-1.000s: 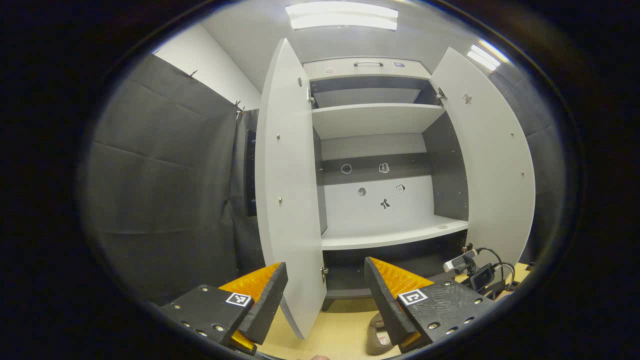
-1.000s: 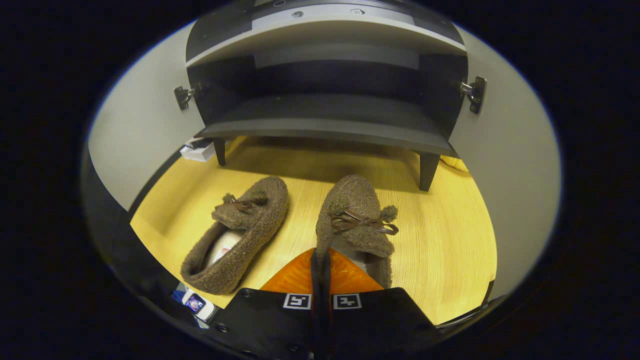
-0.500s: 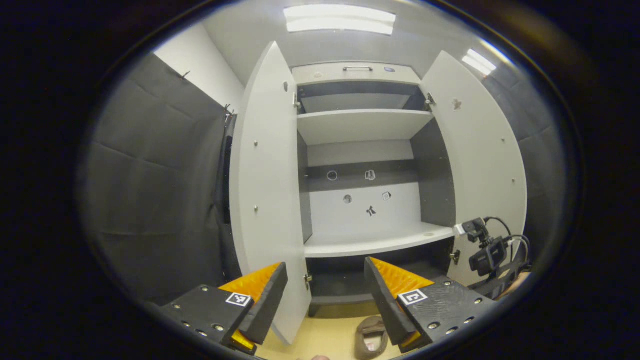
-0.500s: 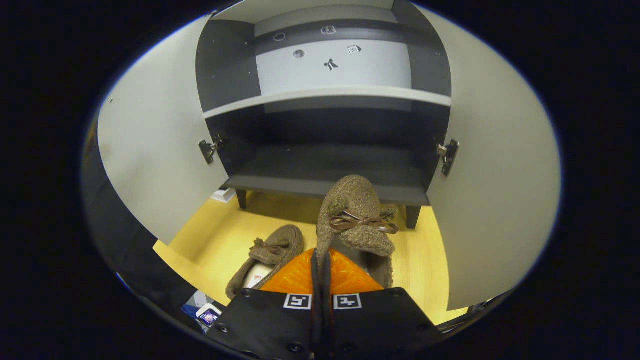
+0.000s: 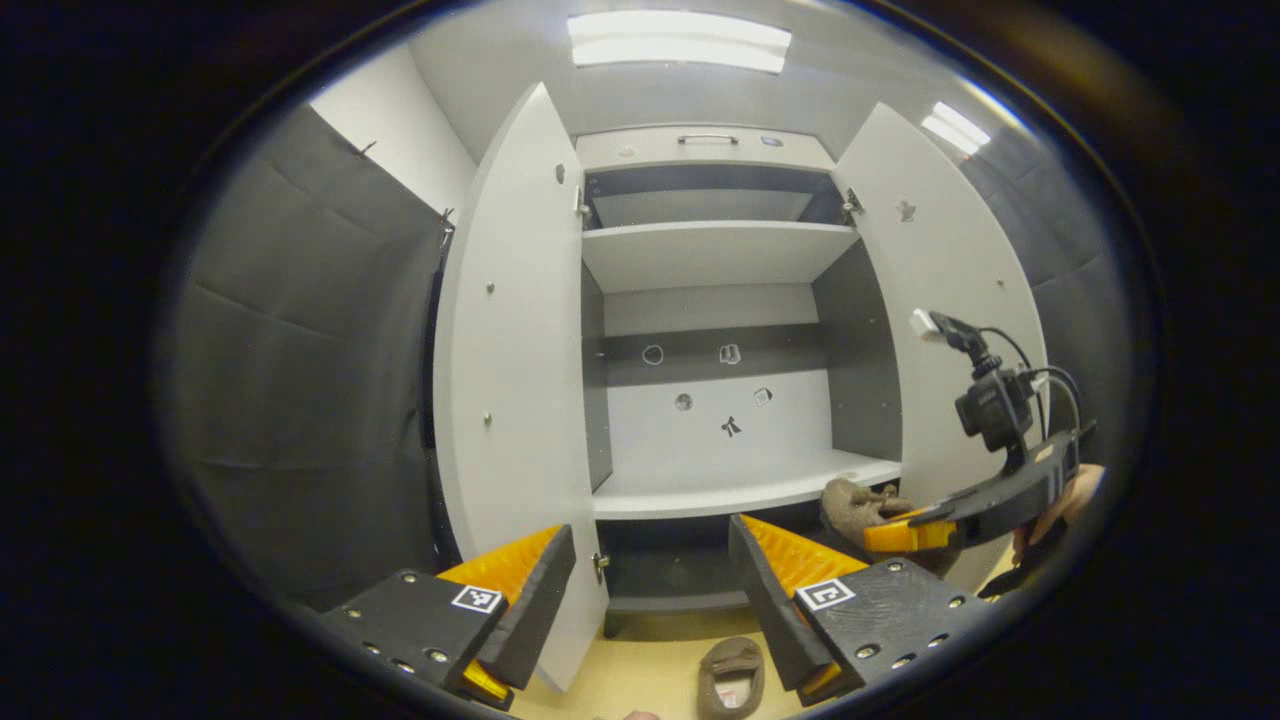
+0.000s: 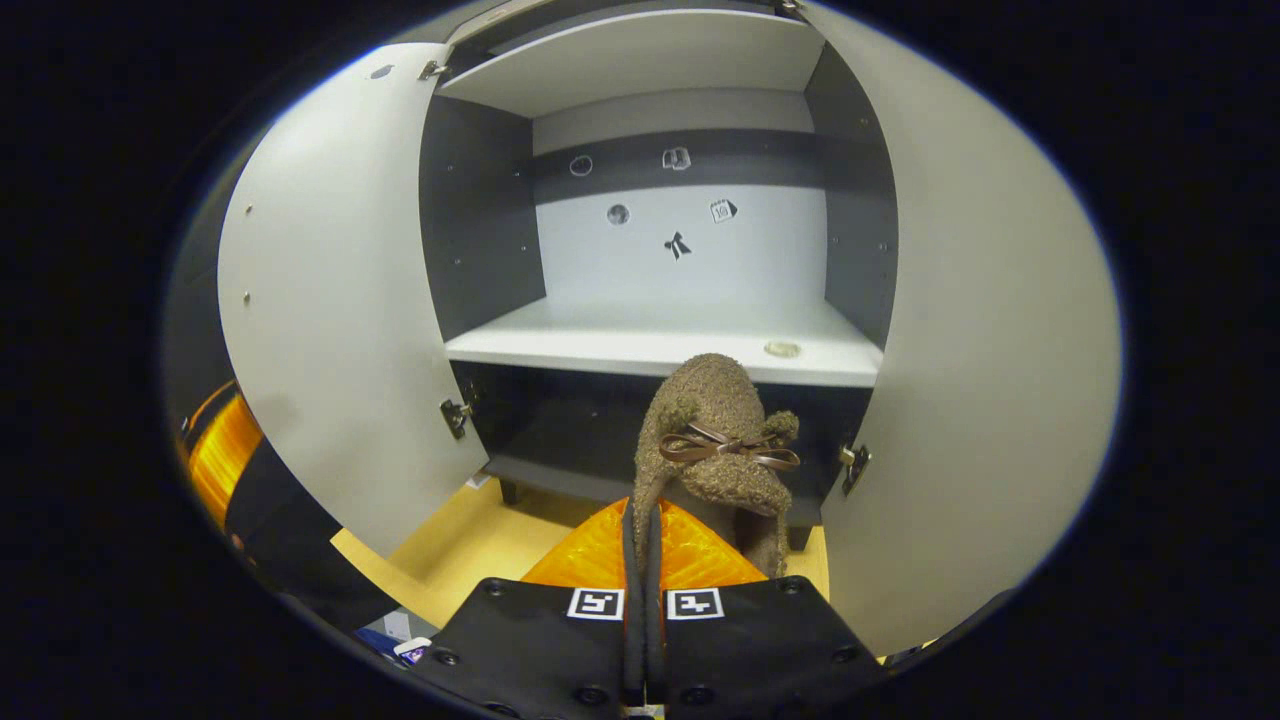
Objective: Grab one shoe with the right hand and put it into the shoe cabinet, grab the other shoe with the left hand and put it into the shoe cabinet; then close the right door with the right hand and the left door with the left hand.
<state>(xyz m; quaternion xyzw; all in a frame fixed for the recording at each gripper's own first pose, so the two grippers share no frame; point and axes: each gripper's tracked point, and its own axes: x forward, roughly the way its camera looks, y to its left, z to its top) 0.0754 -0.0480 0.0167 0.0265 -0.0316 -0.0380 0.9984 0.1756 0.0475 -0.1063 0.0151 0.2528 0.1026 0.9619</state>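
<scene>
The right hand-held gripper [image 6: 640, 545] is pinching a shoe [image 6: 712, 440] before the open cabinet [image 6: 660, 345], while the left hand-held gripper [image 5: 650, 580] is hanging wide above the other shoe [image 5: 732, 678] lying on the floor [image 5: 640, 675].

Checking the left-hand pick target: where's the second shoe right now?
In the left gripper view the second shoe lies on the floor at the bottom, in front of the open cabinet, just left of the left gripper's right finger.

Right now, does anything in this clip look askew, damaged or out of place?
Nothing stands out. The right gripper is shut on a brown shoe before the shoe cabinet, both doors open. The other shoe lies on the floor, upright. The left gripper is open.
</scene>
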